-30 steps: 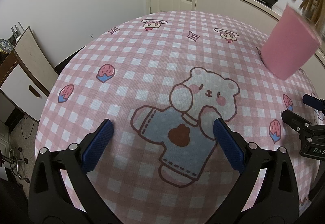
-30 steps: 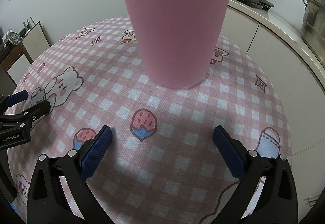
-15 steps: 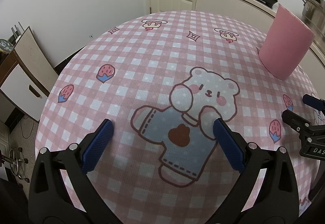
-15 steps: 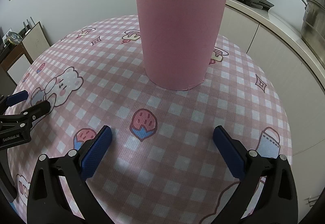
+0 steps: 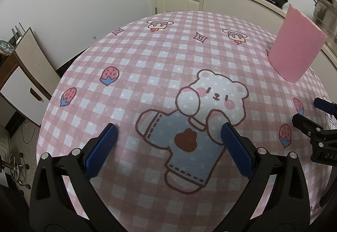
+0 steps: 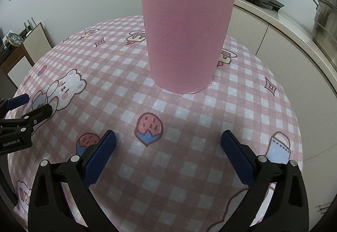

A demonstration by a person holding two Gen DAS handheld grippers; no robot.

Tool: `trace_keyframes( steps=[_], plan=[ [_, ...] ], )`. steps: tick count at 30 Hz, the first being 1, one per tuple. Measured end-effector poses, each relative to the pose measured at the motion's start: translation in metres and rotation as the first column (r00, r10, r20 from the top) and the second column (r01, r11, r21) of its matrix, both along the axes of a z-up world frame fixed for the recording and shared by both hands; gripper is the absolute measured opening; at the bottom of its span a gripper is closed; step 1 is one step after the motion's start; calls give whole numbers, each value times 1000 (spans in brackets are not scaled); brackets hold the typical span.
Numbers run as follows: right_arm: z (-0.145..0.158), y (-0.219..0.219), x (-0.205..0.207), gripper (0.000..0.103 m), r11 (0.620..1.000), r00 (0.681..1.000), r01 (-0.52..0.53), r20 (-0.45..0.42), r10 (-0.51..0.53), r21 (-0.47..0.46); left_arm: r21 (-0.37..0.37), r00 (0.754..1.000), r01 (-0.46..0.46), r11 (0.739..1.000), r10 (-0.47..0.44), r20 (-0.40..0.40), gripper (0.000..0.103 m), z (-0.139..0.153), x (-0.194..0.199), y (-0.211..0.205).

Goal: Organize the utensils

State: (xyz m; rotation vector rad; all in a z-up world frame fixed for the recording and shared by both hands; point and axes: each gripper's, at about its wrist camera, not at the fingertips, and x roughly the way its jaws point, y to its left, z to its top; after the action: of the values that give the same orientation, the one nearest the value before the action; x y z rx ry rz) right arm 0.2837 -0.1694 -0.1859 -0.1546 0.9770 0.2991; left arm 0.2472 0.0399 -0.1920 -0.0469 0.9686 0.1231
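Open cloth, one upright obstacle

Pink cup (image 6: 186, 34) stands at 12 o'clock ahead of the right gripper (image 6: 168, 147), jaws spread wide, bare tablecloth (image 6: 242, 105) between. Left gripper (image 5: 168, 141) (also spread) faces clear cloth to 12; right gripper's fingers (image 5: 305, 124) intrude at 3 o'clock.

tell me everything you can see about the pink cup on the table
The pink cup is a tall round container, slightly wider at the top, with a matte pink outer wrap that looks like paper or felt; a thin white rim shows at the top and the wrap's lower edge is a little ragged. It stands upright on the pink checked tablecloth, straight ahead of the right tongs, which are open and not touching it. Its inside is hidden. Nothing else touches it.
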Motion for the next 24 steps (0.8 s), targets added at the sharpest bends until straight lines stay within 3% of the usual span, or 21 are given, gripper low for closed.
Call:
trace_keyframes(
  steps=[24],
  plan=[
    [1, 0, 0, 97, 1000, 1000, 0, 0, 0, 1, 0, 1000, -1, 1000, 1, 0, 97, 0, 0, 0]
  ],
)
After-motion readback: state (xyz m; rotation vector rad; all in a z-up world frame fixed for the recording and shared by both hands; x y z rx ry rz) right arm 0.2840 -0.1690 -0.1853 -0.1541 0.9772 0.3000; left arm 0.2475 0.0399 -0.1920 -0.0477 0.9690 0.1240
